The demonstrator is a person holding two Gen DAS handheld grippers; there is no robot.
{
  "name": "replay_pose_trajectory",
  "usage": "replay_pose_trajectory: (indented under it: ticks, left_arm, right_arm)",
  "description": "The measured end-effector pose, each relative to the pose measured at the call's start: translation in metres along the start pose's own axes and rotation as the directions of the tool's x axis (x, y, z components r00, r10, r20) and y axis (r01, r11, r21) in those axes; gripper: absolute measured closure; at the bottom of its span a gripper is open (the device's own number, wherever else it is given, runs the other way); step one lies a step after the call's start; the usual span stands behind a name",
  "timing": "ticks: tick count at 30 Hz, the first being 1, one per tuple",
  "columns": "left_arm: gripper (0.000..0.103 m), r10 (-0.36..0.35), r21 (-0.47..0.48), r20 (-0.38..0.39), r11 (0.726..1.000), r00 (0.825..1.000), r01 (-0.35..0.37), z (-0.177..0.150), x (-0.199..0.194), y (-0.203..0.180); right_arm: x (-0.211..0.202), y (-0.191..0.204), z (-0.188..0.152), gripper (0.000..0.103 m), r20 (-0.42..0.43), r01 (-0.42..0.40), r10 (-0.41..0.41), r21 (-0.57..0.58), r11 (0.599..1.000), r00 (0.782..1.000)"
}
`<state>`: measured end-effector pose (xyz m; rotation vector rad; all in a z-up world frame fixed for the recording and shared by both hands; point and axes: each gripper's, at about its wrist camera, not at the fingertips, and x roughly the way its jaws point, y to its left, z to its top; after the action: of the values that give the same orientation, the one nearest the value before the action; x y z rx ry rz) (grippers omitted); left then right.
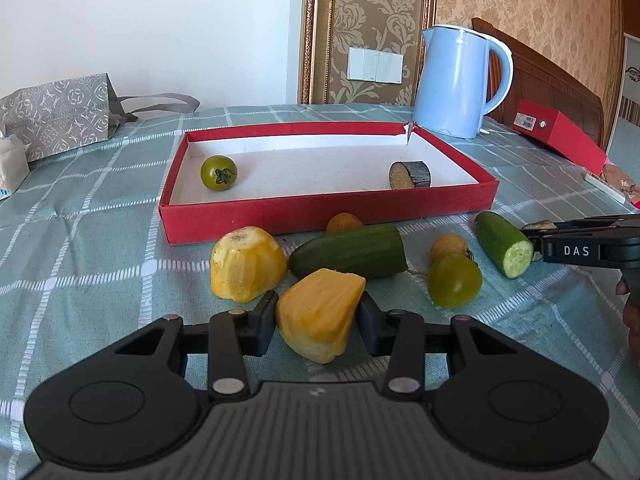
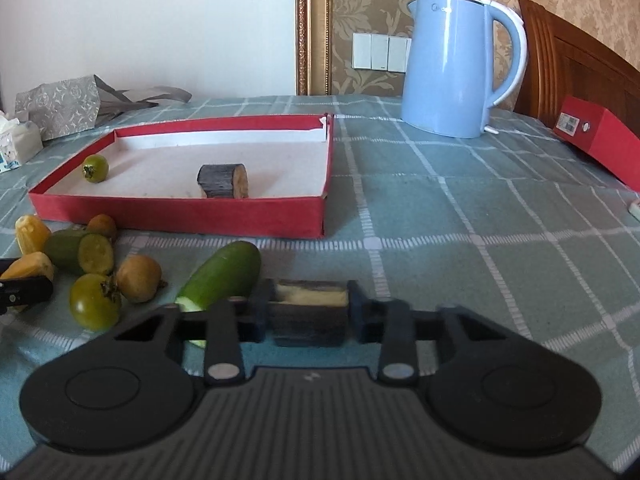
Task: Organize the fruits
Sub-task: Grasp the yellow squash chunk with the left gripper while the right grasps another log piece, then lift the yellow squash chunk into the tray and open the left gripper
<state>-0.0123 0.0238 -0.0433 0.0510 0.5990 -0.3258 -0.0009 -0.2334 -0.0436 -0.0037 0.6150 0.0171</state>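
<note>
At right edge of left view, white "DAS" on right gripper (image 1: 534, 240), clamping dark chunk (image 2: 310, 312); left gripper (image 1: 318, 316) clamping yellow piece (image 1: 318, 316).

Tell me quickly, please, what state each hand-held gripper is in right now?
Left hand-held gripper: shut on the yellow fruit chunk.
Right hand-held gripper: shut on the dark-skinned eggplant piece.

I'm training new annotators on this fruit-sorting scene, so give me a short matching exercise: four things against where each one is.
Things:
1. yellow peeled fruit chunk
2. dark-skinned eggplant slice
3. small green tomato
4. pale blue electric kettle

Places:
A. inside the red cardboard tray
B. between the right gripper fingers
C. behind the tray
D. between the left gripper fingers

Pairs: 1-D, 2-B, 3-A, 4-C
</note>
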Motion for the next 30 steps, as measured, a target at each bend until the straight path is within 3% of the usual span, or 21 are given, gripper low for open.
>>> replay_pose_trajectory:
  ticks: [8,15,23,30]
  left_arm:
    - [0.062,0.0,0.0,0.0,1.0,1.0,0.0,0.0,0.0,0.0]
    - [0.062,-0.001,0.002,0.008,1.0,1.0,0.001,0.0,-0.002,0.0]
    - [0.062,-0.02,-0.027,0.077,0.999,0.997,0.022,0.004,-0.015,0.002]
    - [0.062,-0.03,-0.032,0.166,0.999,0.986,0.035,0.026,-0.028,0.005]
  right_arm:
    - [0.0,-0.004,0.0,0.07,0.007,-0.02,0.02,0.029,0.999,1.0]
    - [-0.012,-0.006,0.008,0.07,0.065,-0.042,0.039,0.039,0.998,0.997]
    - [-0.021,0.006,0.04,0.07,0.198,-0.018,0.025,-0.035,0.999,0.98]
    - [-0.015,0.017,0.035,0.07,0.243,0.011,0.011,-0.088,0.996,0.97]
